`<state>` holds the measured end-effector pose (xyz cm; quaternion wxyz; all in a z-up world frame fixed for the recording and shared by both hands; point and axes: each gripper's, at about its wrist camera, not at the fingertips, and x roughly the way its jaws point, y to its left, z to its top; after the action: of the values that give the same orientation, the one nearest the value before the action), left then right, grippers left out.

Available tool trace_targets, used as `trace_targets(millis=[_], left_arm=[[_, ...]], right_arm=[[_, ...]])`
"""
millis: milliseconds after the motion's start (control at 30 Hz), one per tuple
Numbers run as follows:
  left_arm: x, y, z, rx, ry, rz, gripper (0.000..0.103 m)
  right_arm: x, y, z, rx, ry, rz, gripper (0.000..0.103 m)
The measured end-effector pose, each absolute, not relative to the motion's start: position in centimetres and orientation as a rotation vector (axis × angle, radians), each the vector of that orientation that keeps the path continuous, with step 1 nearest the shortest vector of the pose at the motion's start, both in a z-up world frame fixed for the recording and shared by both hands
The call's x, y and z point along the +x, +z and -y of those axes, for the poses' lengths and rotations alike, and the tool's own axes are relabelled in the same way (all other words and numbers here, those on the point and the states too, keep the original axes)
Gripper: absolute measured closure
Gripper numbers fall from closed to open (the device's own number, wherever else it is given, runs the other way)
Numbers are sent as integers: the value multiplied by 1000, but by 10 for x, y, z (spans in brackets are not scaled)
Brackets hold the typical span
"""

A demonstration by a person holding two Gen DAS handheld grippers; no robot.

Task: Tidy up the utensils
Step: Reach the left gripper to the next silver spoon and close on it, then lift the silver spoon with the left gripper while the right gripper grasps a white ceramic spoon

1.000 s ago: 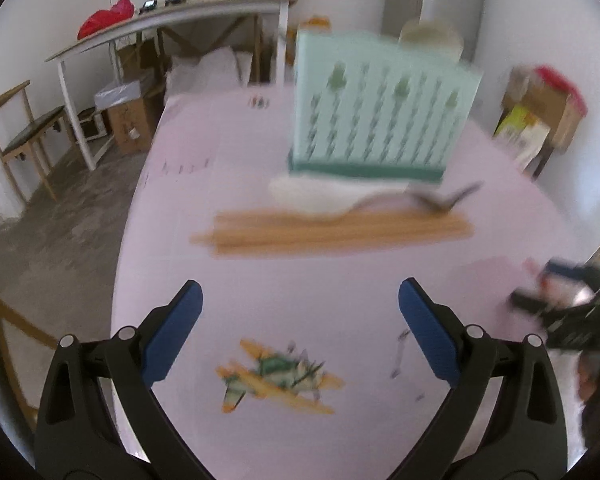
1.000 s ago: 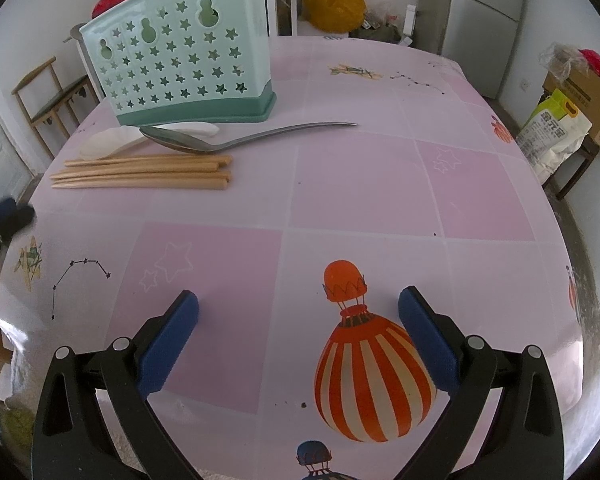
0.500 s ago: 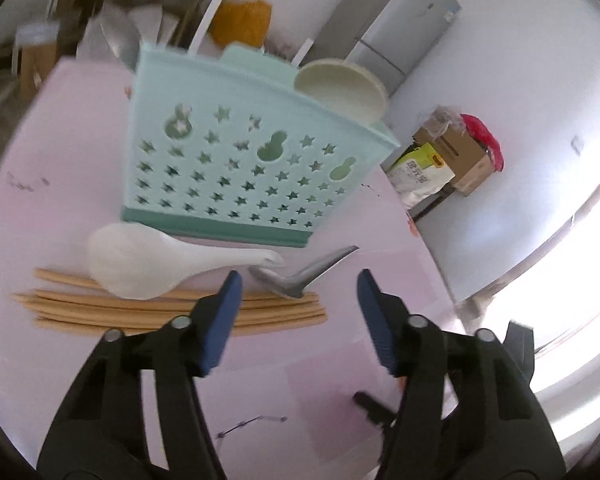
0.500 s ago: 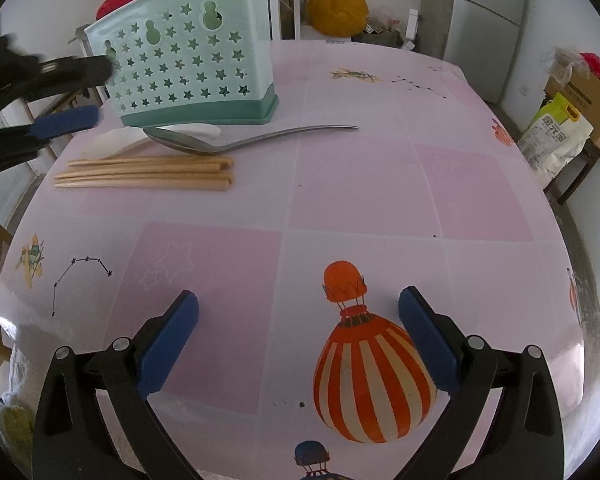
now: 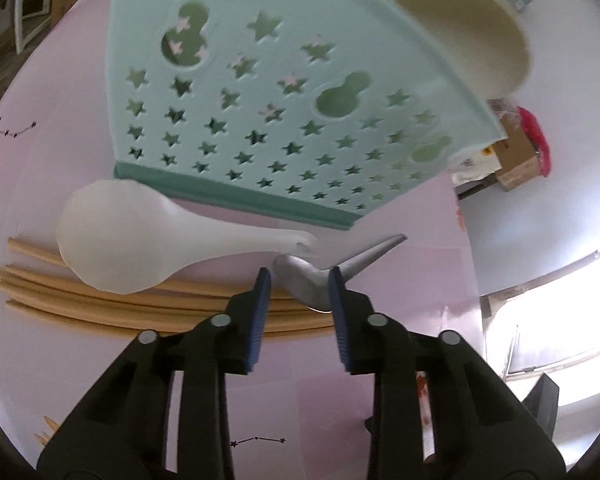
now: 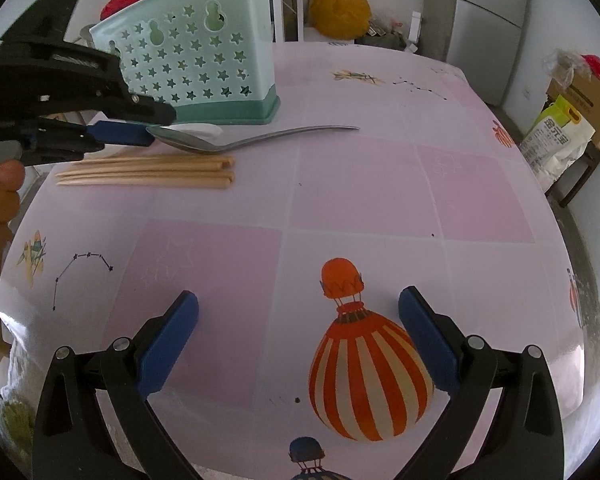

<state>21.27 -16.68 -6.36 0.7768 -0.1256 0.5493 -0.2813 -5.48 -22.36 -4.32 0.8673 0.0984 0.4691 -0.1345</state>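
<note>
Jaws of left gripper point(image 5: 296, 278) just closing, metal spoon point(image 5: 308, 280) bowl between them, pads not clearly pressing; right gripper point(image 6: 298, 320) spread wide, empty

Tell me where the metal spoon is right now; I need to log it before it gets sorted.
The metal spoon lies on the table in front of the green utensil holder, its bowl between the left gripper fingers, beside the chopsticks.

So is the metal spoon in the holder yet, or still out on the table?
Out: the metal spoon lies flat on the table before the holder.
</note>
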Motion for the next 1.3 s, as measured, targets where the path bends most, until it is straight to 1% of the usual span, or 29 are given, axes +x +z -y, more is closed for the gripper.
trace_targets(millis=[33,167,233,267,567,833,1033,1300], left_arm=[[213,-65,168,-271,-599,-1192,80],[215,-70,167,-304,-573,-1194,95],[215,-69,163,-322,-572,-1181,101],[214,-68,162,-328,-574,-1177,103],[199,-57,145,-390,-596,-1142,102],[175,-28,118,-444,-649,-1042,102],[158,-7,80,-464,-667,-953,102],[132,3,16,-426,-620,-859,102]], right_arm=[[-56,-43,224,207,-281,-981,6],[-56,-44,224,204,-280,-983,6],[-55,-43,224,205,-280,-989,6],[-54,-43,224,206,-280,-994,6],[-50,-42,226,215,-296,-1001,6],[-48,-43,230,223,-314,-1001,6],[-49,-44,230,226,-330,-987,6],[-54,-44,232,249,-386,-968,6]])
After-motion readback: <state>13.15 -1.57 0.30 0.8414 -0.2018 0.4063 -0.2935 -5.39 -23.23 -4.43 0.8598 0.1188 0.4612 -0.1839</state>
